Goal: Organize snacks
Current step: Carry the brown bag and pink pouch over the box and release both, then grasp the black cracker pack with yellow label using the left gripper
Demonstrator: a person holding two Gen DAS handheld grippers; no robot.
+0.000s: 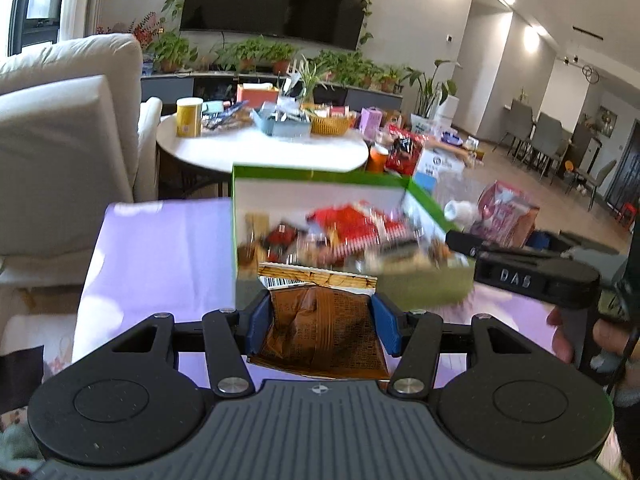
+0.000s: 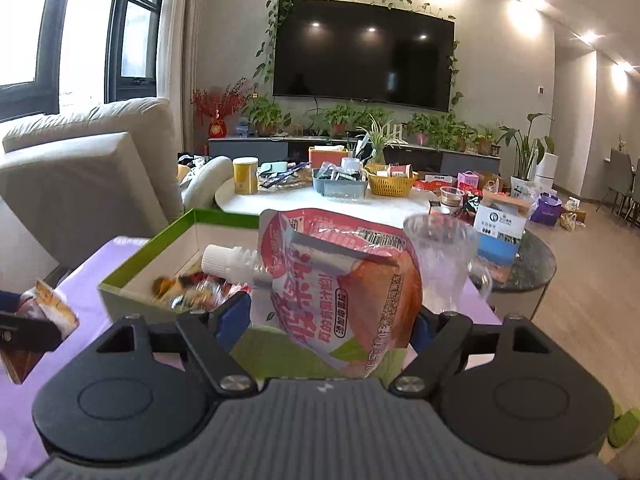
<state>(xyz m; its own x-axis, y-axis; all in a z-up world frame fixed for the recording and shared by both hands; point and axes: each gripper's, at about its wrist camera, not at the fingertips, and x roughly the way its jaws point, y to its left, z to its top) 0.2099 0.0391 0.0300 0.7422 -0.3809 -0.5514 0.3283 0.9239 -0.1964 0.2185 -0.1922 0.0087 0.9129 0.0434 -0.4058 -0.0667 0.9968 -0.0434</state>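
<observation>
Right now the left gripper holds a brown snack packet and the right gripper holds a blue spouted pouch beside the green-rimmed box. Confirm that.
Wrong colour: the spouted pouch in the right gripper is pink, as the right wrist view shows. The left gripper does hold the brown snack packet, near the green-rimmed box.

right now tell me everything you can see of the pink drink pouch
The pink drink pouch is a soft, glossy plastic bag with red lettering, a barcode near its top edge and a white screw cap pointing left. It lies tipped sideways, crinkled, pinched between the right gripper's blue pads, above the green box.
</observation>
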